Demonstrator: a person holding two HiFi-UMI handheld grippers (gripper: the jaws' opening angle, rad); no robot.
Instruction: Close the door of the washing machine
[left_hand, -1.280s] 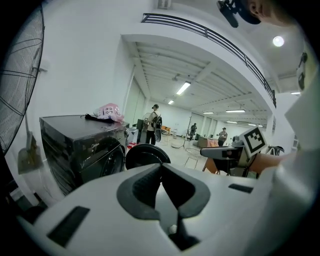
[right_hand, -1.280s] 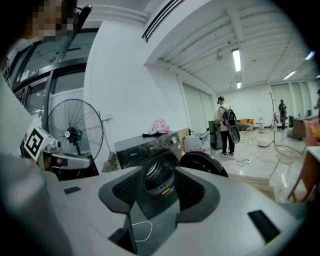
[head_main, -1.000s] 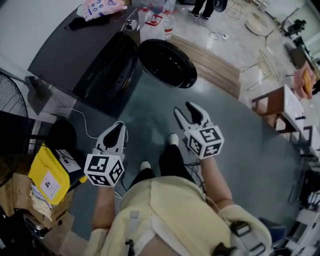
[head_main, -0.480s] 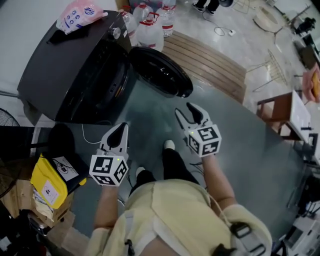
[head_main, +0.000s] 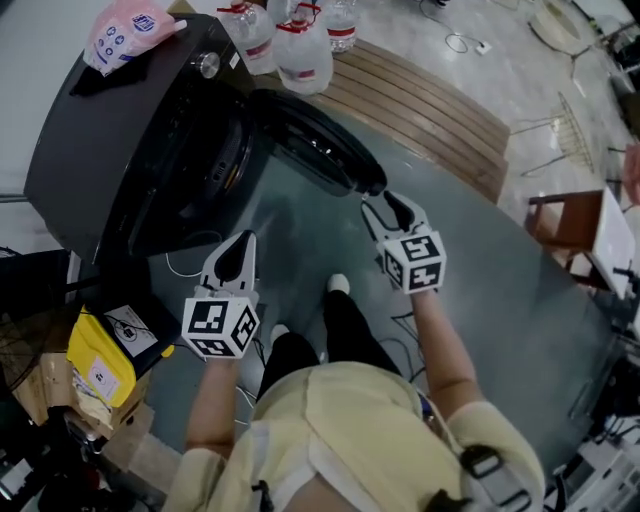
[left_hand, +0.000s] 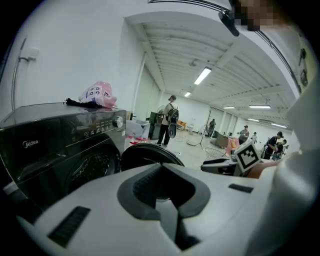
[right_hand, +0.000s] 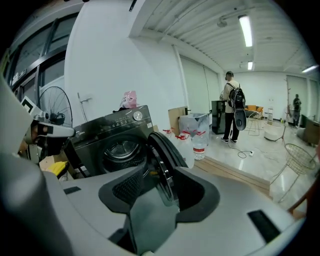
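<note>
The dark washing machine (head_main: 120, 130) stands at the upper left, its round door (head_main: 320, 135) swung wide open toward me. My right gripper (head_main: 390, 208) is open, its tips just short of the door's near edge. In the right gripper view that door (right_hand: 162, 155) edge lines up with the gap between the jaws; I cannot tell whether they touch. My left gripper (head_main: 240, 245) is shut on nothing, low in front of the machine's drum opening. The left gripper view shows the machine (left_hand: 60, 145) and the open door (left_hand: 145, 152) ahead.
A pink bag (head_main: 125, 30) lies on the machine's top. Large water bottles (head_main: 290, 45) stand behind the door, next to a wooden platform (head_main: 420, 105). A yellow bag (head_main: 100, 365) and boxes sit at my left, a brown stool (head_main: 575, 225) at the right. A fan (right_hand: 55, 107) stands beside the machine.
I have stepped closer to the machine. My right gripper has moved forward to the door's near edge; the left gripper stayed shut and low.
</note>
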